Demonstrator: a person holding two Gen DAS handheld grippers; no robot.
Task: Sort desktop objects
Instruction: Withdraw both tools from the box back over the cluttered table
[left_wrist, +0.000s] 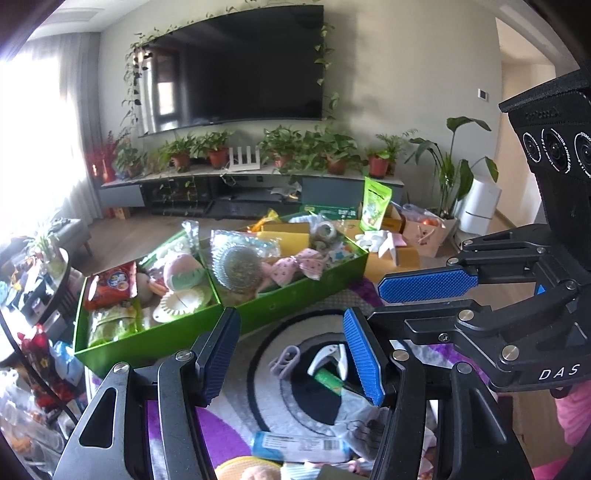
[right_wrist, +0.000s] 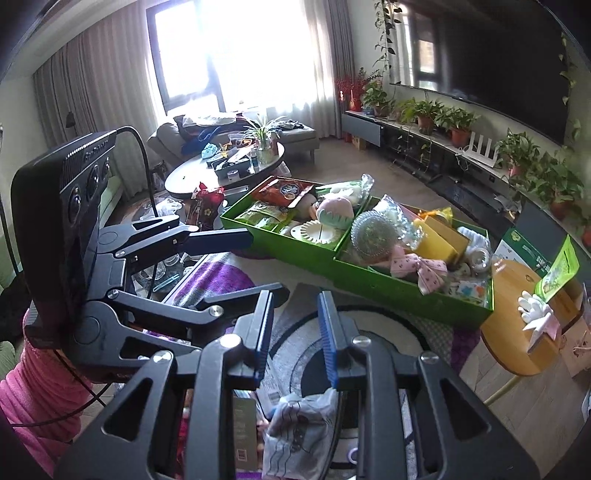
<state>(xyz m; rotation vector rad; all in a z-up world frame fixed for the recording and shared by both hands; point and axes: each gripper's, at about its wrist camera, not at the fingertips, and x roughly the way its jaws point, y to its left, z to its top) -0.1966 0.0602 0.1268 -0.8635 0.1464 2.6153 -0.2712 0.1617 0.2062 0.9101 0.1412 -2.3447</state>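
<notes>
Green trays (left_wrist: 177, 332) sit beyond left hand-held gripper (left_wrist: 291, 354), nothing btwn jaws

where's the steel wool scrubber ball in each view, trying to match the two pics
Left wrist view: the steel wool scrubber sits just left of centre, at the near-left corner of the right-hand green tray.
Right wrist view: the scrubber is right of centre, at that same tray's left end.
Shared landmark: the pink polka-dot bow, just right of the scrubber in both.
</notes>
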